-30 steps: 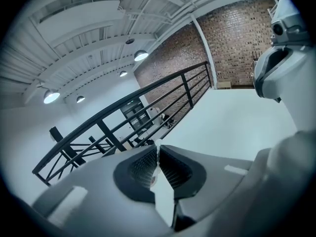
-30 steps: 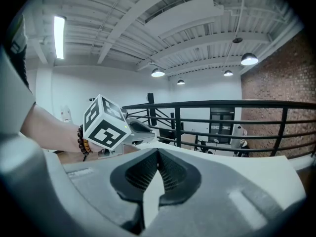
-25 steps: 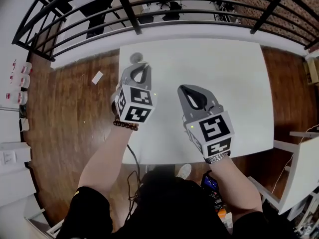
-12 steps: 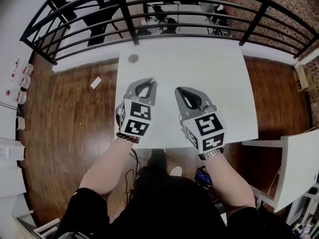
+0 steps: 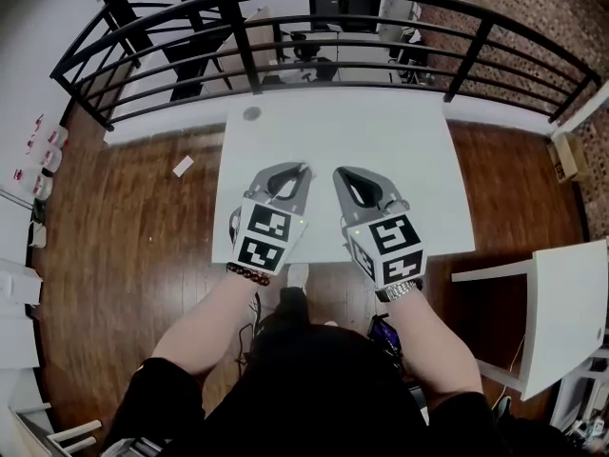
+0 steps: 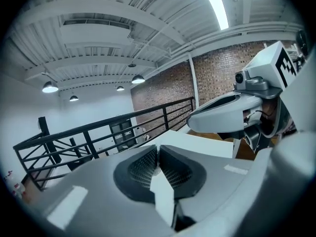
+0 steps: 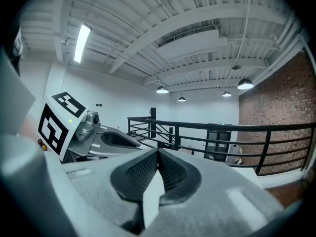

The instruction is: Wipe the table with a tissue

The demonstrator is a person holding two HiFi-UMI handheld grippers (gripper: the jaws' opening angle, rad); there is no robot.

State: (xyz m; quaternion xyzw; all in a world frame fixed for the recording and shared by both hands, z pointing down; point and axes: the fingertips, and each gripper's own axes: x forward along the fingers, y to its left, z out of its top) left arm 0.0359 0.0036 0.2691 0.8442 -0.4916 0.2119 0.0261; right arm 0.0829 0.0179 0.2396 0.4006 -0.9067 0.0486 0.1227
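The white table [image 5: 400, 141] lies below me in the head view. No tissue shows in any view. My left gripper [image 5: 303, 170] hangs over the table's near left part with its jaws pressed together and nothing between them. My right gripper [image 5: 340, 173] hangs beside it, a short gap apart, also shut and empty. In the left gripper view the jaws [image 6: 158, 149] meet tip to tip and the right gripper [image 6: 232, 110] shows at the right. In the right gripper view the closed jaws [image 7: 158, 153] point at the railing, with the left gripper [image 7: 111, 139] at the left.
A small grey round spot [image 5: 251, 113] sits at the table's far left corner. A black metal railing [image 5: 333, 36] runs just behind the table. Wooden floor [image 5: 143, 217] surrounds it, with a scrap of white paper [image 5: 183, 166] on the left and another white table [image 5: 561, 312] at the right.
Both grippers have drawn back from the table's middle toward its near edge and come closer together. The left gripper has moved away from the grey spot. Both stayed shut.
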